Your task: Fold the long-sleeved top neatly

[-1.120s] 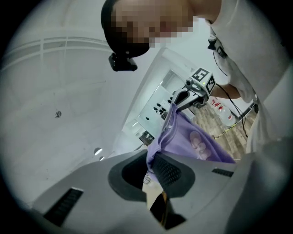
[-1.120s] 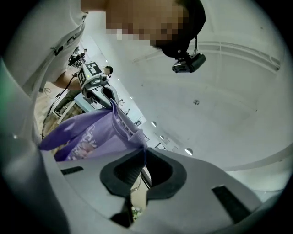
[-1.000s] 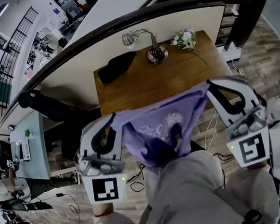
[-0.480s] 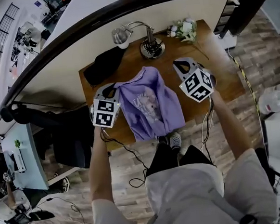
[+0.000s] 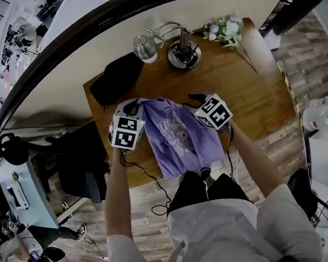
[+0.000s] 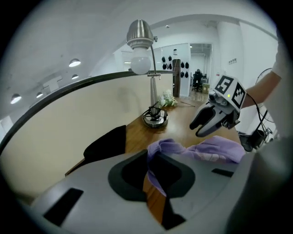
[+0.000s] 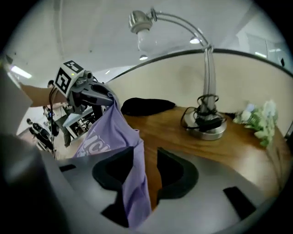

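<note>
Top [image 5: 179,139] rests on the surface [image 5: 248,87]; our left tongs [image 5: 130,107] pinch it flat, right tongs [image 5: 196,99] are opening around it.

Right half of the bench [image 5: 257,92] was bare wood: the widest clear lane, open to the front edge. The curved partition [image 5: 52,80] closed off the whole back edge. The top [image 5: 178,135] covered the middle and overhung the front. Black cloth [image 5: 117,77] filled the back left corner, near the top. The lamp [image 5: 183,52] stood mid-back, its head leaning left, with a narrow bare strip between base and top. Flowers [image 5: 224,29] lay in the back right corner, well apart.
</note>
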`<act>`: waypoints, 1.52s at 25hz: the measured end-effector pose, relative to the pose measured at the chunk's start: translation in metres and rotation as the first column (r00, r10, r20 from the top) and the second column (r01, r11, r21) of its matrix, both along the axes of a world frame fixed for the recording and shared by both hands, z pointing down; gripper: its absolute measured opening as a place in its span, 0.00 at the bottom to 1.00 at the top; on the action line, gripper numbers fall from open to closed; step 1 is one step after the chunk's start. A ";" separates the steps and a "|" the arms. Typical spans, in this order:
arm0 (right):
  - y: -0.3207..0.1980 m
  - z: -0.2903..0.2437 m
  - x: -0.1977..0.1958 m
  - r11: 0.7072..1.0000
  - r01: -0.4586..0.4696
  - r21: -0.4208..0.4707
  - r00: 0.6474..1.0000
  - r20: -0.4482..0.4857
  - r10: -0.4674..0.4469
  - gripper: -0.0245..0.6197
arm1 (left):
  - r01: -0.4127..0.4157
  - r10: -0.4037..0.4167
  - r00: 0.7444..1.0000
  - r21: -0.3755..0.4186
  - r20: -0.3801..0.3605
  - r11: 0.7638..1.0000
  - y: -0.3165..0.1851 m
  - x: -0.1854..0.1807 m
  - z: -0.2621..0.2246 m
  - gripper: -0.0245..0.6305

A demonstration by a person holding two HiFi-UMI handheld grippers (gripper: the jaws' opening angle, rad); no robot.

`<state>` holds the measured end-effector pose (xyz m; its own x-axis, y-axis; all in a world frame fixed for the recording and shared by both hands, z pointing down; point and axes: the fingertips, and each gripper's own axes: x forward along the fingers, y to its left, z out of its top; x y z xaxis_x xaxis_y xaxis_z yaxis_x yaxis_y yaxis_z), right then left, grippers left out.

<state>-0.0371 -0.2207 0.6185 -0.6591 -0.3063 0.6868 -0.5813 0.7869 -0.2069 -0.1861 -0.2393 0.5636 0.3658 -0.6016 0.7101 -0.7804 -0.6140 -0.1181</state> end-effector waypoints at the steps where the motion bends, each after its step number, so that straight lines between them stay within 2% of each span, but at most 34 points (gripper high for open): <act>1: 0.000 0.010 -0.014 0.999 0.002 -0.040 1.000 0.017 -0.001 0.32 | 0.000 0.000 1.000 -0.011 -0.002 1.000 -0.001 -0.003 0.004 0.10; 5: -0.009 0.040 -0.052 0.993 0.013 -0.119 1.000 0.012 -0.012 0.33 | -0.003 0.002 1.000 -0.032 -0.016 0.999 -0.003 -0.014 0.013 0.10; 6: -0.011 0.046 -0.056 0.992 0.014 -0.124 1.000 -0.008 -0.015 0.29 | -0.005 0.005 1.000 -0.035 -0.019 0.999 -0.003 -0.016 0.015 0.10; 8: -0.012 0.059 -0.060 0.991 0.031 -0.132 0.998 -0.054 -0.038 0.26 | -0.012 0.011 1.000 -0.042 -0.025 0.999 -0.002 -0.019 0.019 0.10; 10: -0.011 0.068 -0.062 0.989 0.057 -0.136 0.993 -0.098 -0.071 0.17 | -0.015 0.013 0.999 -0.046 -0.035 0.999 -0.003 -0.021 0.022 0.10; 11: -0.011 0.071 -0.060 0.989 0.062 -0.130 0.990 -0.119 -0.078 0.09 | -0.014 0.012 0.999 -0.048 -0.042 0.999 -0.004 -0.022 0.024 0.10; 13: -0.016 0.070 -0.050 0.993 0.040 -0.115 0.989 -0.133 -0.056 0.09 | -0.012 0.009 0.999 -0.050 -0.054 0.999 -0.005 -0.025 0.026 0.10; 16: -0.027 0.058 -0.029 0.993 -0.039 -0.113 0.996 -0.090 0.029 0.07 | -0.017 0.014 0.998 -0.056 -0.057 0.998 -0.007 -0.031 0.030 0.10; 19: -0.042 0.042 0.000 0.991 -0.118 -0.059 0.991 -0.073 0.113 0.07 | -0.018 0.014 0.999 -0.075 -0.053 0.997 -0.012 -0.034 0.039 0.10; 25: -0.073 0.019 0.057 0.961 -0.276 0.008 0.959 -0.064 0.276 0.07 | -0.020 0.014 0.997 -0.089 -0.070 0.996 -0.041 -0.027 0.052 0.10; 33: -0.106 0.018 0.091 0.935 -0.337 0.105 0.923 -0.157 0.351 0.07 | -0.013 0.006 0.998 -0.122 -0.056 0.993 -0.088 0.003 0.078 0.10; 38: -0.116 0.046 0.089 0.945 -0.310 0.106 0.908 -0.262 0.327 0.07 | 0.040 -0.044 0.999 -0.180 -0.015 0.983 -0.097 0.005 0.114 0.10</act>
<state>0.0521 -0.3362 0.6648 -0.3100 -0.5157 0.7988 -0.8300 0.5566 0.0372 -0.1806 -0.3366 0.6772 0.3571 -0.4796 0.8015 -0.8071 -0.5904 0.0062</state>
